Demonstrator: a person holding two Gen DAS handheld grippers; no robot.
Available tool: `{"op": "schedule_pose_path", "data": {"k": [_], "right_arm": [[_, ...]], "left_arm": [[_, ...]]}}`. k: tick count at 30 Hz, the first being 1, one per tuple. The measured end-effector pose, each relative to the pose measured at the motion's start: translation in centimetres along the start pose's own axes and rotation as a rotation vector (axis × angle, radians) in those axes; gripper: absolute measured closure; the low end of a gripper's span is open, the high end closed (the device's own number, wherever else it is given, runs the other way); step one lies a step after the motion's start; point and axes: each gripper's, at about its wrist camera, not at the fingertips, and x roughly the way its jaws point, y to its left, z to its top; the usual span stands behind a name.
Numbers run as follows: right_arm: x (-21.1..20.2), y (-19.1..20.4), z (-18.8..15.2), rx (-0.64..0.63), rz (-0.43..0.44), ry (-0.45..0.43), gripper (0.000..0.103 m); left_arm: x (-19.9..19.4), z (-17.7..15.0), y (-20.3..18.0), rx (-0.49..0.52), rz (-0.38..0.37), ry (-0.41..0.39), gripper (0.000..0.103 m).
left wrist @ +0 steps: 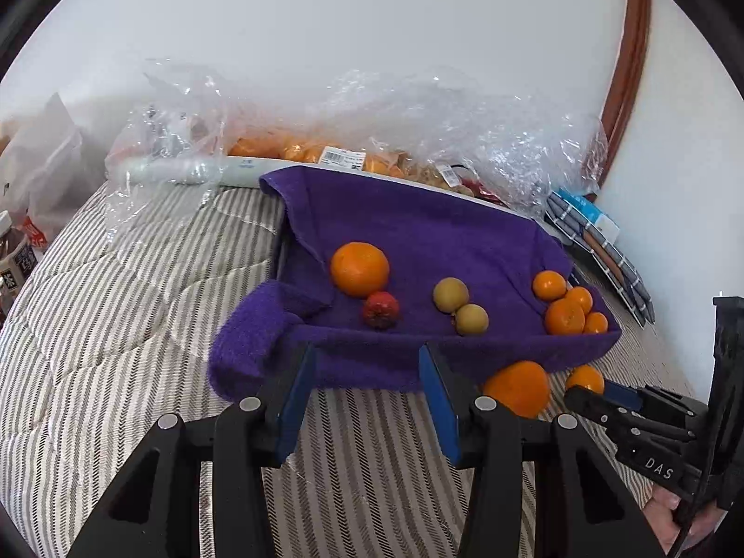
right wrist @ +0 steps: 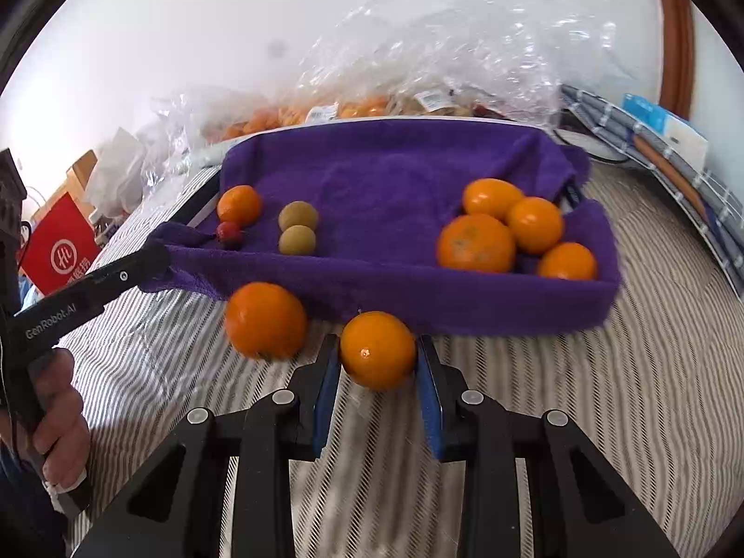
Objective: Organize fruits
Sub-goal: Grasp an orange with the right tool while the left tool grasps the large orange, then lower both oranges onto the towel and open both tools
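Observation:
A purple towel (left wrist: 418, 232) (right wrist: 395, 172) lines a tray on the striped bedding. On it lie a big orange (left wrist: 359, 269), a red fruit (left wrist: 380, 309), two tan round fruits (left wrist: 451, 294) and a cluster of mandarins (right wrist: 511, 232). My right gripper (right wrist: 379, 343) (left wrist: 590, 393) is shut on a small mandarin (right wrist: 377, 348) just in front of the towel's near edge. A larger orange (right wrist: 265, 319) (left wrist: 516, 388) rests on the bedding to its left. My left gripper (left wrist: 367, 358) (right wrist: 156, 255) stands open at the towel's near-left edge, its pads apart.
Crinkled clear plastic bags (left wrist: 418, 130) with more fruit lie behind the tray against the white wall. Folded striped cloths and a blue-white box (right wrist: 669, 149) sit at the right. A red bag (right wrist: 58, 246) and bottles (left wrist: 14, 260) stand at the left.

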Motion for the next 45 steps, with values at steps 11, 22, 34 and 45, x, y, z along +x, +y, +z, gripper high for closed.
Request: {"op": "schedule_pose_path", "data": {"k": [11,22,34,45], "right_arm": [[-4.8,-5.2,-2.3,0.088,-0.024,-0.034,0.071],[-5.2,-5.7,-2.8,0.057,-0.036,-0.041,0.071],[-5.7,-5.0,-1.0,0.076,-0.026,-0.058,0.071],[-3.8,-4.4,5.6,0.053,-0.030,-0.132,0.071]], "left_arm": [[0.8,-1.0,-6.4,0.047,-0.187,0.096,0.046],[4.1,-1.5,-8.8,0.060,-0.066,0.176,0.058],[0.9,0.0,-6.2,-0.013,-0.063,0.133,0.063],[1.2,5.8,-3.2,-0.044,0.008,0.034,0.063]]}}
